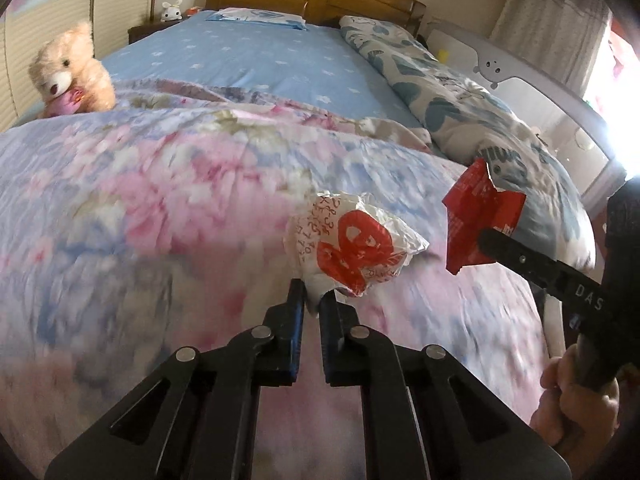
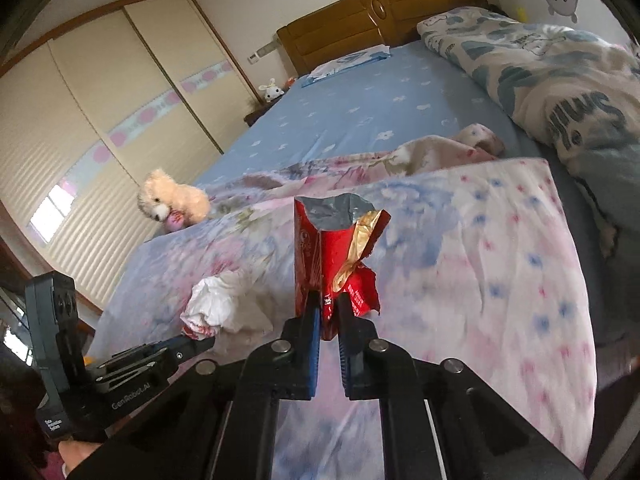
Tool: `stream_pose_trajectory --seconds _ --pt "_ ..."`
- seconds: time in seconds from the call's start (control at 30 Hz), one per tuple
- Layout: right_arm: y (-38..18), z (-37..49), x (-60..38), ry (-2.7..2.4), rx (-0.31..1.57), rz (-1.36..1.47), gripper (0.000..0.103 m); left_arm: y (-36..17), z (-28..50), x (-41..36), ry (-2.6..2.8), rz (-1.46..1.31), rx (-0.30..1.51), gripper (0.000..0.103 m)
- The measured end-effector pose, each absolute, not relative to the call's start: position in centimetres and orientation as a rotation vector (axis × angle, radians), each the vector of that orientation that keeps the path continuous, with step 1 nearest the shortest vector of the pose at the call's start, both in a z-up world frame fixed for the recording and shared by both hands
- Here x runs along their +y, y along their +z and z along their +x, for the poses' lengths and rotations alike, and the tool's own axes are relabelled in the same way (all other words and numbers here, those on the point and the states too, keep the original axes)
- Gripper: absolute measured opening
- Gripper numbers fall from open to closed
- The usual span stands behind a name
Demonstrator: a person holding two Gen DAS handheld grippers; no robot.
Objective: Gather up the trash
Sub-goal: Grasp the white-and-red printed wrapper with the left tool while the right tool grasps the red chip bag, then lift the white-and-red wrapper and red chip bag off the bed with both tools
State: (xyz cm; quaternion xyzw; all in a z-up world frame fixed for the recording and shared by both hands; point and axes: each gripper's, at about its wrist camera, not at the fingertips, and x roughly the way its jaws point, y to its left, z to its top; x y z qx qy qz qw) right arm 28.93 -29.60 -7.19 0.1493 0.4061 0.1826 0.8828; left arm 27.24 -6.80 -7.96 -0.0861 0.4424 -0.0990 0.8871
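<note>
Now both tools are clenched on trash over the bed. In the left wrist view, the left tool [image 1: 314, 300] sits at the bottom middle of the frame, and its two fingers pinch the near edge of a crumpled white bag [image 1: 352, 248] with big red print. The bag looks lifted a little, just above the flowery quilt [image 1: 140, 200]. At the right of that frame, the right tool [image 1: 486, 240] pinches a torn red wrapper [image 1: 480, 216]. A hand [image 1: 576, 404] grips the handle at the lower right.

In the right wrist view, the right tool [image 2: 329, 312] is at the bottom middle. The red wrapper [image 2: 332, 248] stands up from its fingers, with its ripped silver top open toward the middle of the frame. At the lower left, the left tool [image 2: 200, 342] holds the white bag [image 2: 216, 304].

Both bits of trash look very light and thin. The bag is soft and floppy, so it will sag and swing. The wrapper is crinkly and a bit stiffer, but smooth, so it could slip out. I think a deep pinch on a folded or bunched part works best, not on a single thin edge. The wrapper's torn top could rip more if pulled.

A teddy bear [image 1: 68, 72] sits at the upper left of the left wrist view. It is well apart from the trash.
</note>
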Motion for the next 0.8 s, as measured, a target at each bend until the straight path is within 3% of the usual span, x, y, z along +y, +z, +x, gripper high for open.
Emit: stream_pose_trajectory --seconds 0.8 --pt "-5.3 14.2 -32.6 0.312 0.761 0.251 0.008 -7.5 15.9 -8.8 -0.22 -0.141 0.931 0.007"
